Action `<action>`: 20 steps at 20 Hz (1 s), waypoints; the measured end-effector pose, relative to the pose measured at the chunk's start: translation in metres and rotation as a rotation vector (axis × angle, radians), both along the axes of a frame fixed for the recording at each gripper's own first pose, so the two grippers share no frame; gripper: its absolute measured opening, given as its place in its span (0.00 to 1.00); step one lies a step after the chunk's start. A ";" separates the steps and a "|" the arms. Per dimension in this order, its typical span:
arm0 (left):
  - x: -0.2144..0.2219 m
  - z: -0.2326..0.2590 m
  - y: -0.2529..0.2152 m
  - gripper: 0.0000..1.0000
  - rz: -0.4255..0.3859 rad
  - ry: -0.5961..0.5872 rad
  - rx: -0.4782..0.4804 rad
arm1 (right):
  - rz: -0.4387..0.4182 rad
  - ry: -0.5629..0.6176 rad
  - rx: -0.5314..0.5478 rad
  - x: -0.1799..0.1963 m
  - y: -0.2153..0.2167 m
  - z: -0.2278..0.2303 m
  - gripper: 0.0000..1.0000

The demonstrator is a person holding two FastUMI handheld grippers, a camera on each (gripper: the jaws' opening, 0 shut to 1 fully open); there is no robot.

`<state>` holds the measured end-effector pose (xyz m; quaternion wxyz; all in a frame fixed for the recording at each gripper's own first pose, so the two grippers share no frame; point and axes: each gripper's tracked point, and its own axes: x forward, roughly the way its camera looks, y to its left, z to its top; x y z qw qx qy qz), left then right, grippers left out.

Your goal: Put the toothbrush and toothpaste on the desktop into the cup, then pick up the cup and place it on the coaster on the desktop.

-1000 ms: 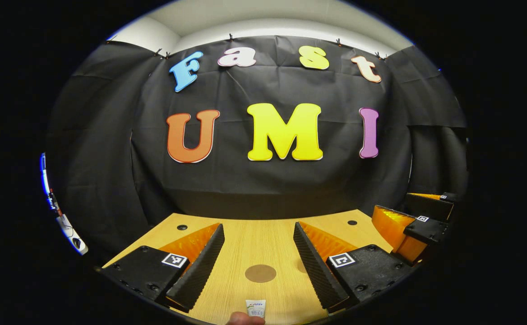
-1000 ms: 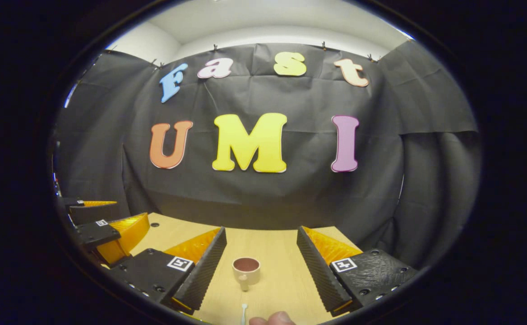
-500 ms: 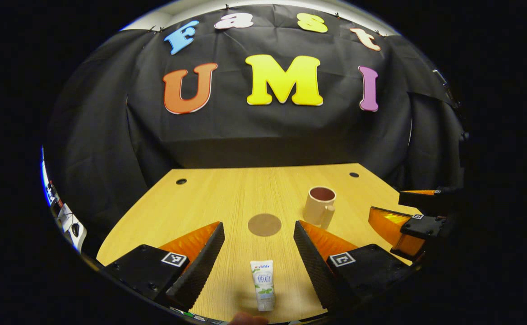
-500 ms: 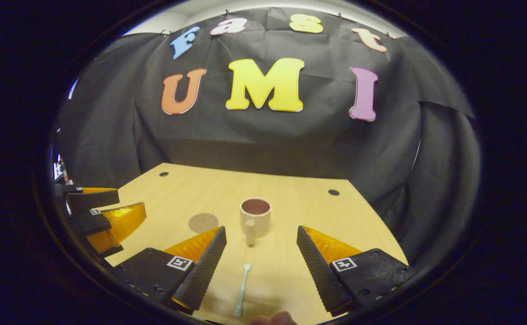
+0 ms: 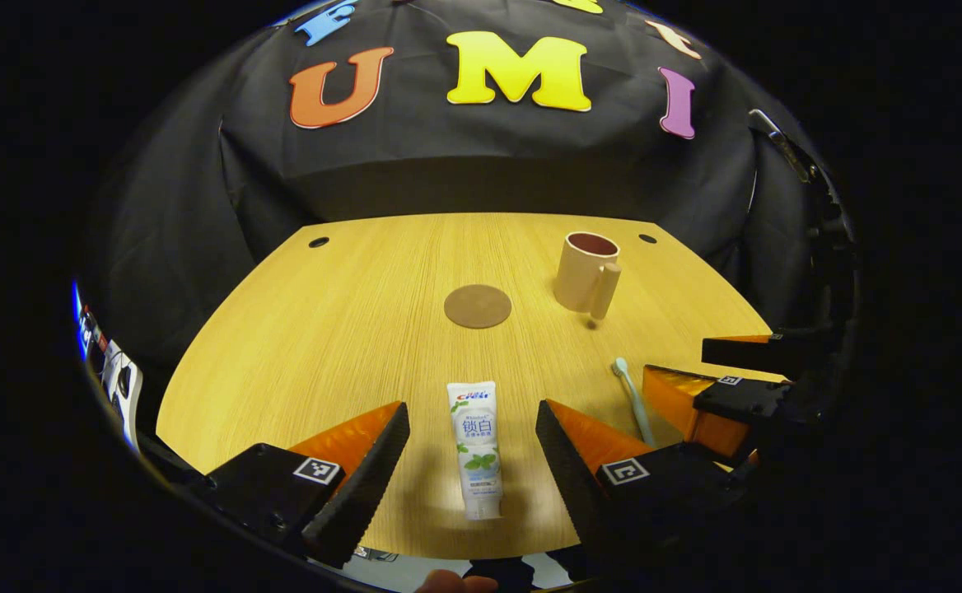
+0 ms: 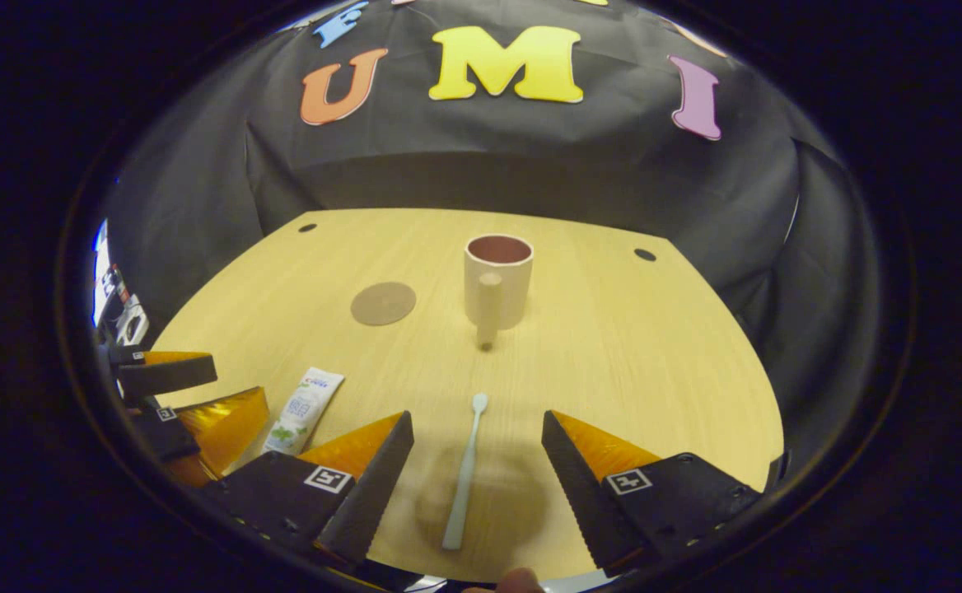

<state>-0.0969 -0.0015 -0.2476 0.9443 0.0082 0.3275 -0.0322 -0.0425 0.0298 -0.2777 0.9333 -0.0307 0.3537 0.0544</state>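
A white toothpaste tube (image 5: 474, 446) lies on the wooden desktop (image 5: 349, 329), straight ahead of my open left gripper (image 5: 471, 441), which hangs above it. A pale toothbrush (image 6: 464, 473) lies lengthwise under my open right gripper (image 6: 476, 445). The beige cup (image 6: 497, 280) stands upright farther back, its handle toward me, empty as far as I see. A round brown coaster (image 6: 383, 303) lies flat to the cup's left. In the left gripper view the cup (image 5: 585, 271) is right of the coaster (image 5: 478, 305), the toothbrush (image 5: 632, 400) beside the right gripper (image 5: 728, 379).
The desk's near edge runs just below both grippers. Small dark holes (image 5: 318, 242) mark the far corners. Black cloth walls close the back and sides. In the right gripper view the toothpaste (image 6: 304, 410) and the left gripper (image 6: 180, 394) sit at the lower left.
Both grippers have risen and tipped downward over the last second, bringing more of the desktop into sight: the whole toothpaste tube, toothbrush, cup and coaster. Both stay open.
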 end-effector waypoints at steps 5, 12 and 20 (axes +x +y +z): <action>-0.009 -0.018 0.004 0.99 0.006 0.067 0.004 | -0.026 0.099 0.014 0.004 0.004 -0.031 0.96; -0.010 -0.034 0.003 0.99 -0.020 0.104 0.016 | -0.069 0.174 0.006 0.014 0.007 -0.063 0.93; -0.014 -0.043 0.002 0.99 -0.026 0.139 -0.003 | -0.113 0.197 0.026 0.021 0.003 -0.067 0.11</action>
